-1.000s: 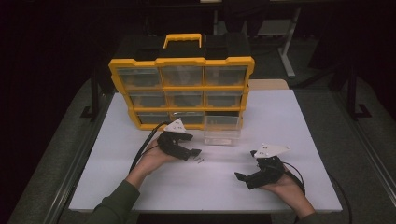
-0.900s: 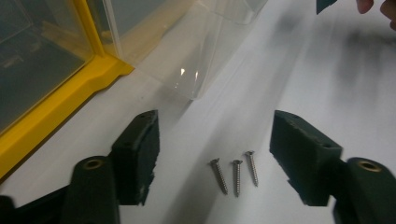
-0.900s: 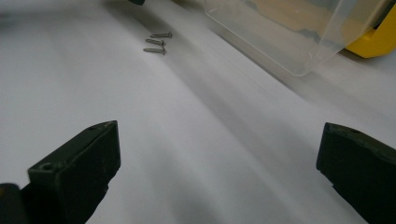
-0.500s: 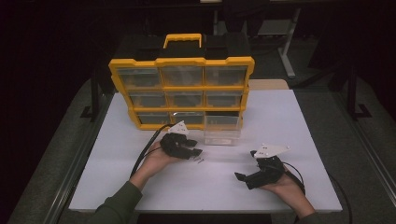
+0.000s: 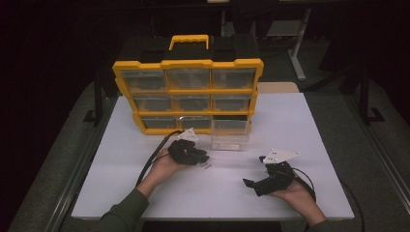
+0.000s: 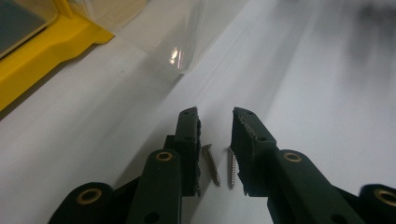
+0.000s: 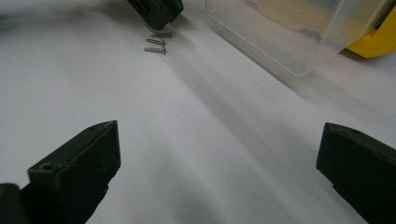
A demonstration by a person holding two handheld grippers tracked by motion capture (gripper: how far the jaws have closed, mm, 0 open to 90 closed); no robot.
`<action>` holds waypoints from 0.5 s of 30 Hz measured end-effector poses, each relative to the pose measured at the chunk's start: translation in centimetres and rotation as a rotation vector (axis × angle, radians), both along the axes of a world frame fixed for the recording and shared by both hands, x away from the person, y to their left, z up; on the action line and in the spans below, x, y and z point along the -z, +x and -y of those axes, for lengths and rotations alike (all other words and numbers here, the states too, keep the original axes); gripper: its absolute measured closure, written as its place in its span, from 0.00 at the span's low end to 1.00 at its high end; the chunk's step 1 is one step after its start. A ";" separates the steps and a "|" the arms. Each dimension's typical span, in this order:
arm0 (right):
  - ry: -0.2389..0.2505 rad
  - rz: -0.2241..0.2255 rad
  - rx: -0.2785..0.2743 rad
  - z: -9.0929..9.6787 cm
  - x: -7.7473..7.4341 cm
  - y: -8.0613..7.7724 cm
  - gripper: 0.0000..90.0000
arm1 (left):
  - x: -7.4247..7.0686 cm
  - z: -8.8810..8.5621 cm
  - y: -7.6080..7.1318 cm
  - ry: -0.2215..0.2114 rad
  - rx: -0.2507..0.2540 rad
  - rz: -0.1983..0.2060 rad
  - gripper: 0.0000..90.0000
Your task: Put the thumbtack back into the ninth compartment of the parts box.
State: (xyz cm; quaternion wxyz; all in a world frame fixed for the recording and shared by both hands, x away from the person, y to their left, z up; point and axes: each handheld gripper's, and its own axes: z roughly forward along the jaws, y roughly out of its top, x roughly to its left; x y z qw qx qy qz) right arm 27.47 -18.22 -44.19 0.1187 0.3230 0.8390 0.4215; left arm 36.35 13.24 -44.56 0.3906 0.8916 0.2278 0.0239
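Small silver screws lie on the white table just in front of a clear plastic drawer. My left gripper rests low over them. In the left gripper view two screws lie on the table between my left gripper jaws. The jaws have just been closing and stand a narrow gap apart, with neither pad pressing on a screw. In the right gripper view three screws lie beside the left gripper's tip. My right gripper rests at the right, wide open, holding nothing.
A yellow organizer case with clear compartments stands upright at the back of the table, one slot at its lower right vacant. The pulled-out clear drawer sits in front of that slot. Dark floor surrounds the table.
My left gripper has edged slightly right, down onto the screws. The right gripper has not moved.
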 end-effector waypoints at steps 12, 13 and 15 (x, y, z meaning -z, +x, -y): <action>0.001 0.000 0.000 0.0 0.0 0.0 0.00 | 0.6 0.2 0.1 0.030 -0.003 -0.020 0.88; 0.001 0.000 -0.001 0.0 0.0 0.0 0.00 | 0.6 0.2 0.1 0.033 -0.002 -0.021 0.89; 0.000 0.000 -0.001 0.0 0.0 0.0 0.00 | 0.7 0.2 0.1 0.043 0.001 -0.020 0.90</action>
